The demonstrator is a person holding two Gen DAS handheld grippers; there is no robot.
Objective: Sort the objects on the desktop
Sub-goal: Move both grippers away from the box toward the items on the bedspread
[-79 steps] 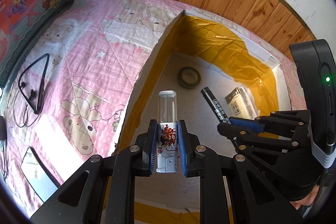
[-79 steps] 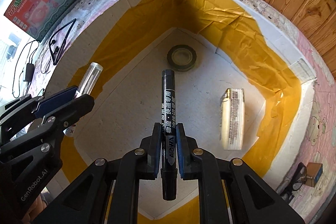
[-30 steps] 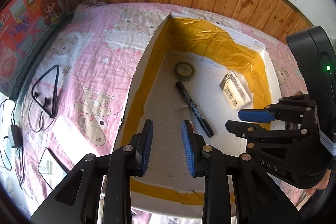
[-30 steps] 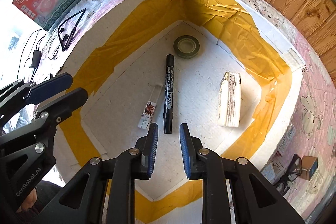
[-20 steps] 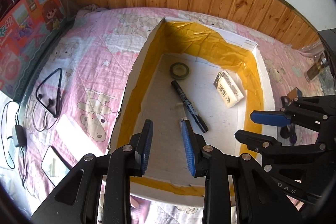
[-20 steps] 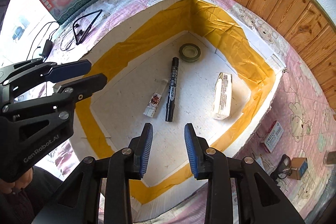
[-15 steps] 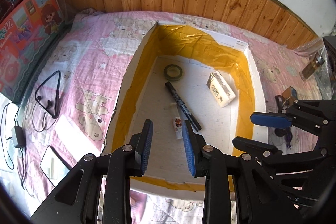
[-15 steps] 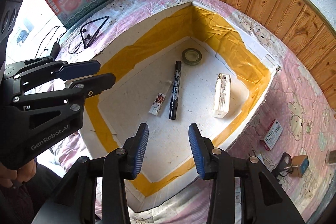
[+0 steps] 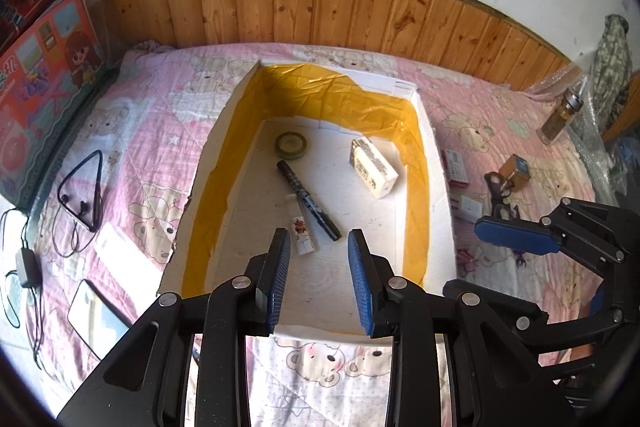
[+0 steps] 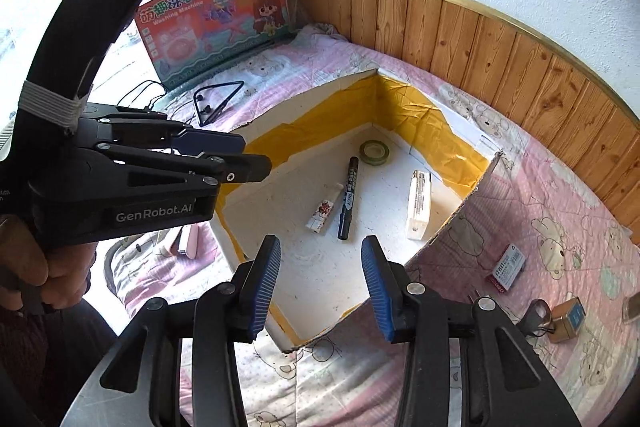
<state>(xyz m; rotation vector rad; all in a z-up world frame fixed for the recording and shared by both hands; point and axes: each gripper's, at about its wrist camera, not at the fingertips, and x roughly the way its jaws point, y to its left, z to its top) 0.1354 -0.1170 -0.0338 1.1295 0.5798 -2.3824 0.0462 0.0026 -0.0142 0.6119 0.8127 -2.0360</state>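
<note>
yellow-taped box (image 9: 416, 155): a shallow white foam box lined with yellow tape along its inner walls, lying on a pink bear-print quilt (image 9: 132, 131).
black marker (image 9: 308, 200): flat on the box floor, near the middle, cap end pointing toward the tape roll.
small tube (image 9: 301, 227): a clear tube with a red printed label, flat on the floor just beside the marker on its left, roughly parallel to it.
tape roll (image 9: 291, 144): a dark green ring lying flat near the far wall of the box, just past the marker's tip.
cream carton (image 9: 374, 167): on its side at the right of the box floor, apart from the marker.
left gripper (image 9: 320, 275): hovers above the near edge of the box, blue pads spread apart with nothing between them.
right gripper (image 10: 320, 285): also above the box's near edge, its fingers set wide and holding nothing.
outside the box, right: a red-and-white packet (image 10: 507, 268), a small brown box (image 10: 568, 319) and a glass bottle (image 9: 560, 115) on the quilt.
outside the box, left: black neckband earphones (image 9: 80, 193), a phone (image 9: 96, 311) and a charger with cable (image 9: 26, 263).
backdrop: wooden panelling (image 9: 320, 11) under a white wall; a toy washing machine box (image 10: 212, 23) leans at the bed's edge.
</note>
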